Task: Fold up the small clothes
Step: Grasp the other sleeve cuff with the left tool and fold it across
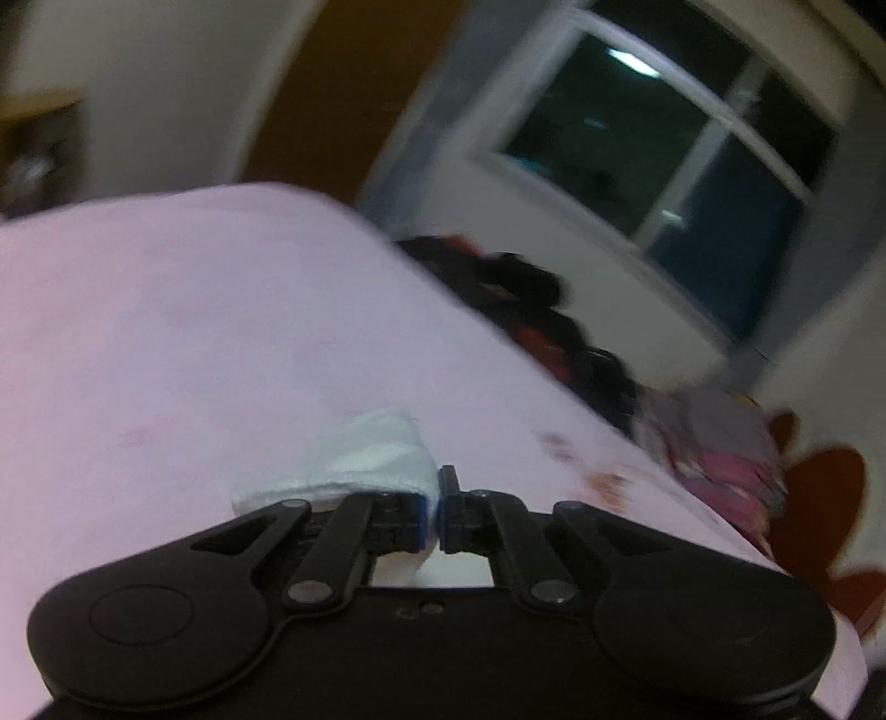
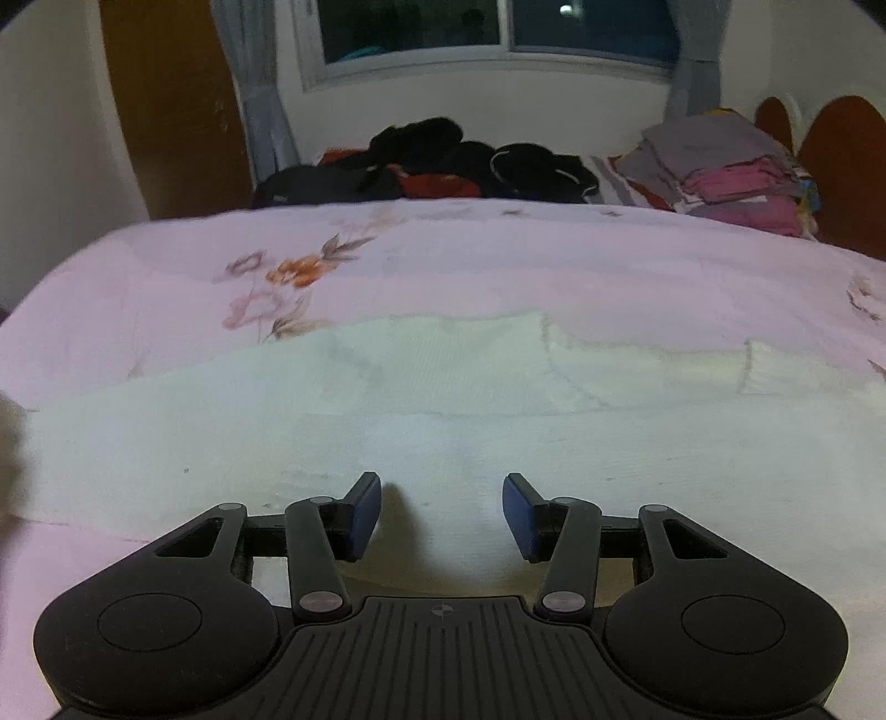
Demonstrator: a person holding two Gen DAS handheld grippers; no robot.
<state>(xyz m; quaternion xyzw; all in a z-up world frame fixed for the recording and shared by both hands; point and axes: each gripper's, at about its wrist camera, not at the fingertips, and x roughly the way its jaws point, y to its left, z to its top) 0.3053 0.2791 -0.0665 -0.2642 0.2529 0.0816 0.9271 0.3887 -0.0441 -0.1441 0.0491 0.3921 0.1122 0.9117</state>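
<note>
my left gripper (image 1: pixel 437 512) sits at the bottom centre of its frame, clenched on a bunched corner of the white garment (image 1: pixel 360 459); the cloth rises just above and left of the pads. the view is tilted and blurred. beyond it the pink bedspread (image 1: pixel 194 332) fills the left half.

my right gripper (image 2: pixel 442 515) is released, jaws wide apart, low over the same garment (image 2: pixel 387 399). here the cloth lies flat on the bedspread (image 2: pixel 443 260), filling the lower middle of the frame, with its long axis running left to right across my line of approach. its far edge lies mid-frame; the near edge passes under the fingers.

judgement: the left side is secured, so the right arm takes the next grasp. the cloth sits directly beneath and ahead, so a short descent should suffice.

farther back: dark clothes (image 2: pixel 432 160) at upper centre, a folded stack (image 2: pixel 736 177) at upper right, then the window (image 2: pixel 498 27).
</note>
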